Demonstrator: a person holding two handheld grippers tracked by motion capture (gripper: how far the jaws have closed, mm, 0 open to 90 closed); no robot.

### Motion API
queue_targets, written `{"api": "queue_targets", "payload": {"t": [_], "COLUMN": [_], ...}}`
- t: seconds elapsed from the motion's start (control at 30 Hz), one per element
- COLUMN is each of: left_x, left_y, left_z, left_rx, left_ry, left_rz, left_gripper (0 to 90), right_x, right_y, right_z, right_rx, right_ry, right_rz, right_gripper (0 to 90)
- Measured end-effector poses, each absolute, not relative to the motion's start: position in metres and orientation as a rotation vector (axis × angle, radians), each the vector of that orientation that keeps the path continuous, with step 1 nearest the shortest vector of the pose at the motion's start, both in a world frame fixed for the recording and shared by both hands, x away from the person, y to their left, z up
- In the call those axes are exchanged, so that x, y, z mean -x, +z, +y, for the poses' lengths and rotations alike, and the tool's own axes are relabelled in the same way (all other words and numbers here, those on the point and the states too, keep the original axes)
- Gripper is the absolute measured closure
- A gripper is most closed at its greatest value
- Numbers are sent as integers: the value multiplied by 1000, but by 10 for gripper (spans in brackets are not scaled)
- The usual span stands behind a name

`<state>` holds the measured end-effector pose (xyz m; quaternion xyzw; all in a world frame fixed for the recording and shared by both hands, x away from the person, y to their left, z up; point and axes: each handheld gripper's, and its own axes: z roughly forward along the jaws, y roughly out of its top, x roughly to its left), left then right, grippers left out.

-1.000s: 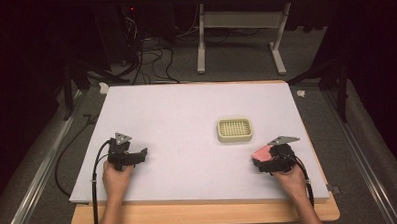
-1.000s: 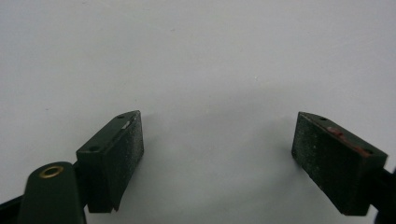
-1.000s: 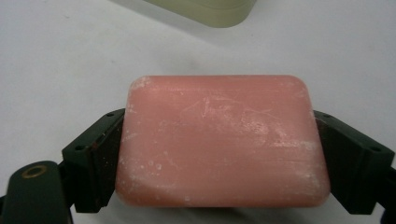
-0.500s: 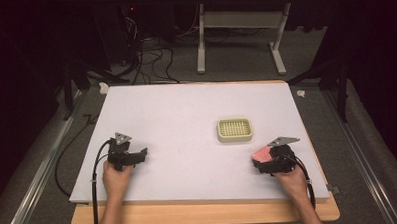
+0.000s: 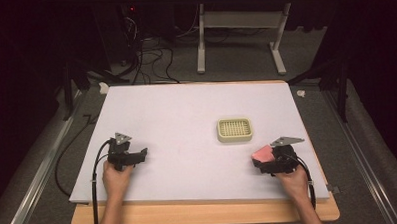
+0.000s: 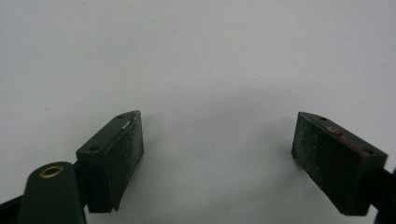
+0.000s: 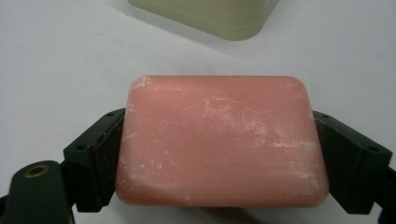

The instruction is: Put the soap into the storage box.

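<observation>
Your right gripper (image 5: 261, 161) holds a pink bar of soap (image 7: 222, 140). Its two black jaws press on the short ends of the bar, one on each side, so they are clamped on the soap. The soap is a flat block with round corners. Its top is a soft pink with pale white scuffs and thin scratches, and little white specks along the edges. In the high view the soap (image 5: 262, 153) sits at the front right of the white table (image 5: 186, 117), close to your right hand (image 5: 291, 180). You cannot tell if it touches the table or is lifted a bit.

Just past the soap there is a cream soap dish (image 5: 234, 129). It is a box shape with round corners and a grid of small holes on top. In the right gripper view you see its smooth cream side (image 7: 205, 14) at the top, near the soap but not touching it.

Your left gripper (image 5: 143, 154) is at the front left of the table, far from the soap. Its jaws are wide apart with nothing between them, and you see bare white table in the gap. The right-hand jaw pad (image 6: 334, 163) has a small smear of red on its top edge. Your left hand (image 5: 116, 177) holds that gripper low over the table.
</observation>
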<state>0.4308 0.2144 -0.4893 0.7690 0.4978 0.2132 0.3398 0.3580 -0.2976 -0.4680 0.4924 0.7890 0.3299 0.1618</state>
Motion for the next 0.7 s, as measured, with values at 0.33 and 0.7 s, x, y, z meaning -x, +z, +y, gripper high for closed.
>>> {"api": "queue_targets", "payload": {"t": [0.33, 0.7], "left_x": [-431, -431], "left_y": [-489, -489], "left_z": [215, 215], "left_rx": [-2001, -2000], "left_ry": [554, 554], "left_rz": [1296, 1296], "left_gripper": [173, 173], "right_x": [-354, -351], "right_y": [-456, -437], "right_z": [-295, -289], "right_rx": [-1380, -1348], "right_ry": [1039, 1177], "right_rz": [2248, 2222], "right_gripper": [136, 136]}}
